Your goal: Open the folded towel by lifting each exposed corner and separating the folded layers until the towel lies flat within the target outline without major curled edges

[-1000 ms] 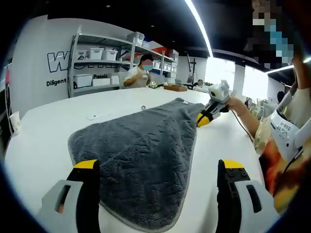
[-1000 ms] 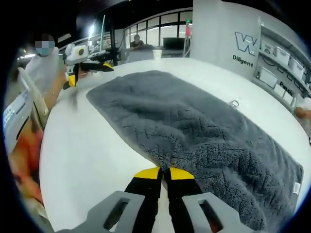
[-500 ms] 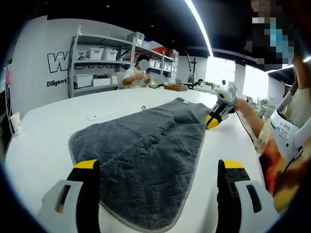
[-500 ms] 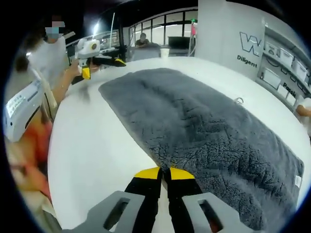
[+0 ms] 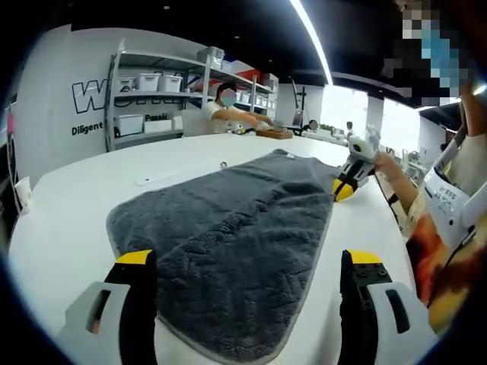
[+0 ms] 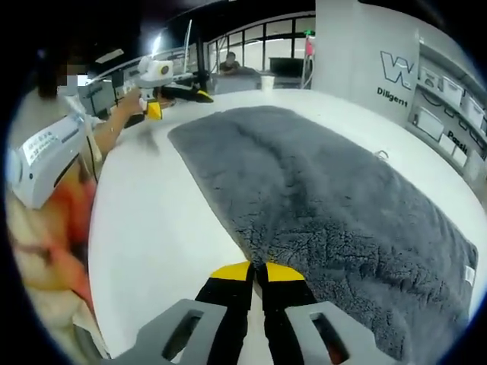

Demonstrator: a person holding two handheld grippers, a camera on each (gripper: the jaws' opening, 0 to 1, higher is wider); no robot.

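Observation:
A grey fluffy towel lies spread on the white round table. Its near corner lies between the jaws of my left gripper, which is open and wide apart, holding nothing. The right gripper shows at the towel's far right edge, held by a hand. In the right gripper view the towel runs away to the upper left. My right gripper is shut on its near long edge. The left gripper hovers by the towel's far corner.
A small metal ring and a white strip lie on the table beyond the towel. A cup stands at the far edge. Shelves with bins and a seated person are behind. The holder's body is close by on the right.
The right gripper has drawn the towel's long edge outward, to the right in the left gripper view, and the towel now lies wider. The left gripper has stayed open in place.

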